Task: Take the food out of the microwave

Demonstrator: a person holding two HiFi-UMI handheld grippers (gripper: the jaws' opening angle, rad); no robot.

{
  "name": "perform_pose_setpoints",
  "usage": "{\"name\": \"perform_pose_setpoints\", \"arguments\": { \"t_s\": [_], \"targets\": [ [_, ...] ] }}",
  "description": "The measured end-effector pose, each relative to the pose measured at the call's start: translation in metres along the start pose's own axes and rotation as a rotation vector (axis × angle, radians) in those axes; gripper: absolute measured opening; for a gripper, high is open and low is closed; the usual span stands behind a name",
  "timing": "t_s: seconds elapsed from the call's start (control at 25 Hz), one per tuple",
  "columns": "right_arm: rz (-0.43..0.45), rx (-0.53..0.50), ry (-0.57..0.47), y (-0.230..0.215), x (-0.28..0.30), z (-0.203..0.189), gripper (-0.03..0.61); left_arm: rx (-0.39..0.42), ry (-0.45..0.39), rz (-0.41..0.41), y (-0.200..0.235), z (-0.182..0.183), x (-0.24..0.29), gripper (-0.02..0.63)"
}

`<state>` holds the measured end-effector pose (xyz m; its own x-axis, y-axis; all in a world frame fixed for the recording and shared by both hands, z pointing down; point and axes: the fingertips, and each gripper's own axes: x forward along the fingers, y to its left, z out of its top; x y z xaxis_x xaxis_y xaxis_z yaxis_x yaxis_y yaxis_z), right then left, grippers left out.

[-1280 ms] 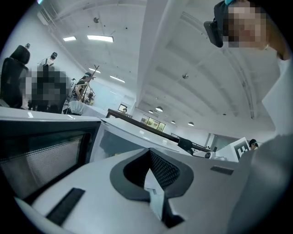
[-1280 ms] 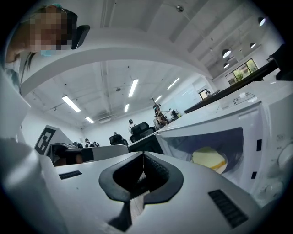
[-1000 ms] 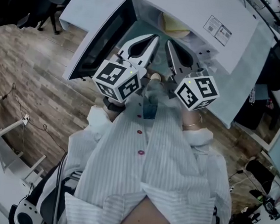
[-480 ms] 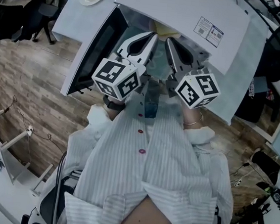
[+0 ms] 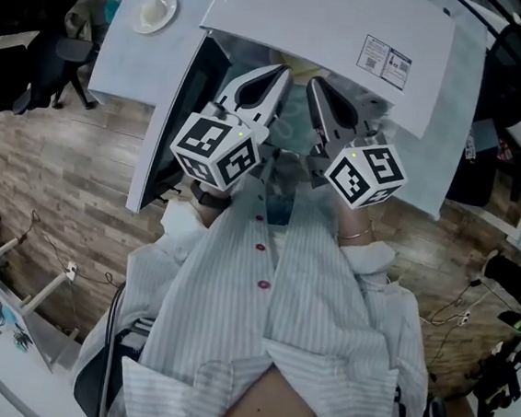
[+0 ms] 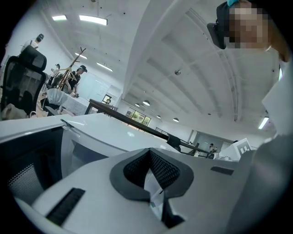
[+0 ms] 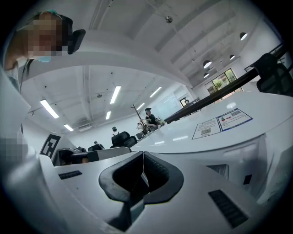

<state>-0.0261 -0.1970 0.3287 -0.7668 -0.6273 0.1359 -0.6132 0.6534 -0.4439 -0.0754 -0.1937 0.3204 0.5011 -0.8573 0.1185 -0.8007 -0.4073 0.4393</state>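
The white microwave stands on a pale table, and its door hangs open to the left. Under the top's front edge a sliver of pale yellow food shows inside the cavity. My left gripper and right gripper sit side by side in front of the opening, pointing into it. Both are shut with nothing between the jaws. In the left gripper view the shut left gripper faces the microwave. The right gripper view shows the shut right gripper below the stickered microwave top.
A small white plate lies on the table left of the microwave. Office chairs stand at the far left on the wood floor. The person's striped shirt fills the lower middle of the head view.
The microwave's top edge has drawn closer to the gripper tips, and less of the yellow food shows. Both grippers stay shut and side by side.
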Motion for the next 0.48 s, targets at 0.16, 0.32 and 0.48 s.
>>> {"name": "perform_pose_setpoints", "arguments": {
  "t_s": [0.16,0.32,0.48],
  "targets": [
    [-0.041,0.016,-0.006,-0.003,0.002,-0.006,0.034,-0.013,0.031,-0.016,0.008,-0.006,0.000,0.008],
    [-0.089,0.037,0.002,-0.010,0.004,-0.017,0.034,-0.028,0.072,-0.029,0.016,-0.019,0.000,0.008],
    [-0.150,0.067,0.020,-0.020,0.005,-0.034,0.034,-0.045,0.129,-0.036,0.026,-0.034,0.000,0.008]
  ]
}}
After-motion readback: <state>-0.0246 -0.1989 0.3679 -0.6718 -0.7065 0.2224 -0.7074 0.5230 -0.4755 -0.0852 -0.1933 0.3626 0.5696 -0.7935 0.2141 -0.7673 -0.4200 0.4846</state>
